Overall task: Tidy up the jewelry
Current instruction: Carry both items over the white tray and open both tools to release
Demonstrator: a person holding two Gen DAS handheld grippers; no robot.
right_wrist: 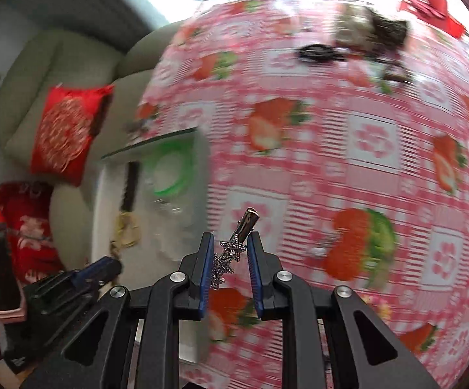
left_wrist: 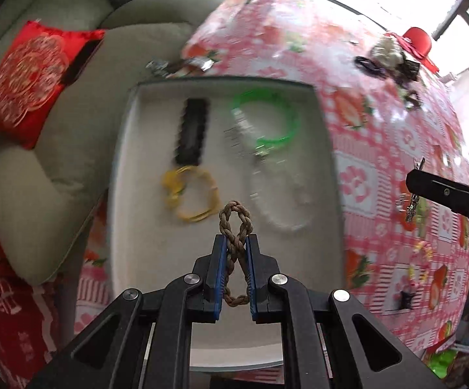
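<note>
My left gripper (left_wrist: 236, 239) is shut on a brown braided cord bracelet (left_wrist: 235, 223) and holds it above the near part of a white tray (left_wrist: 143, 227). In the tray lie a black band (left_wrist: 191, 133), a green bangle (left_wrist: 268, 118), a yellow bracelet (left_wrist: 192, 196) and a pale bead bracelet (left_wrist: 283, 201). My right gripper (right_wrist: 229, 240) is shut on a silver star hair clip (right_wrist: 234, 246), held over the pink strawberry tablecloth (right_wrist: 331, 162) to the right of the tray (right_wrist: 105, 201). The right gripper also shows in the left wrist view (left_wrist: 411, 183), with the clip hanging from it.
A pile of dark and pale jewelry (left_wrist: 386, 58) and a red hat (left_wrist: 417, 43) lie at the table's far right. Small clips (left_wrist: 182, 64) lie behind the tray. A grey sofa (left_wrist: 72, 149) with a red cushion (left_wrist: 24, 77) stands left of the table.
</note>
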